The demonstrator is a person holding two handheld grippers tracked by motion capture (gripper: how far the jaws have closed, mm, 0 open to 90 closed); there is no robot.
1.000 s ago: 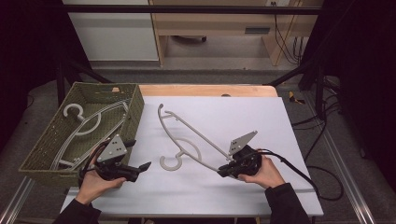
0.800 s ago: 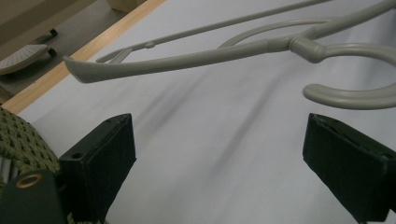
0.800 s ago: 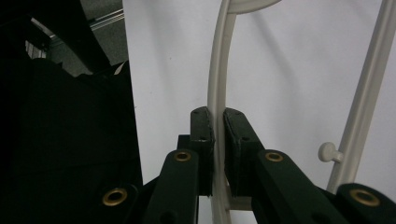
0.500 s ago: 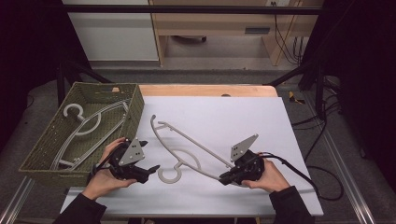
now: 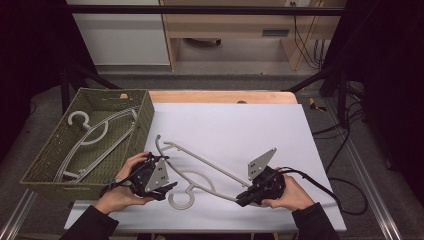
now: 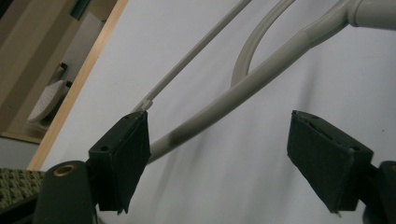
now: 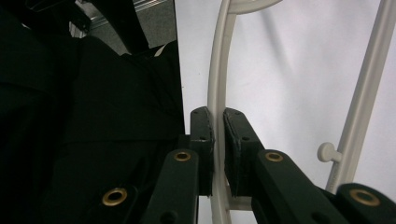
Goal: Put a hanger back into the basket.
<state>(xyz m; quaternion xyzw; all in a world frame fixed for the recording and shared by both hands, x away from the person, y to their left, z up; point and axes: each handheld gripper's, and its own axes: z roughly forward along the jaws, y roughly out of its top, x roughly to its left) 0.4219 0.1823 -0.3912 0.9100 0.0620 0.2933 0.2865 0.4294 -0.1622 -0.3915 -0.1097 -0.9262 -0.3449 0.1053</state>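
A pale grey plastic hanger [image 5: 200,161] lies on the white table [image 5: 240,125], its hook [image 5: 182,200] toward the front edge. My right gripper [image 5: 242,199] is shut on the hanger's lower arm; in the right gripper view the pads [image 7: 218,119] pinch the thin arm [image 7: 219,70]. My left gripper [image 5: 167,189] sits at the hanger's left end, beside the hook. Its jaws [image 6: 219,135] have just been closing and still stand apart. The hanger's arm [image 6: 261,74] runs between them, close to the left pad.
A green woven basket [image 5: 145,120] stands at the table's left side and holds more grey hangers [image 5: 95,137]. The table's wooden far edge [image 5: 220,96] runs behind. A black cable [image 5: 325,192] trails from the right gripper.
My left gripper has moved right, away from the basket and up to the hanger. The hanger has slid toward the front left with the right gripper holding it.
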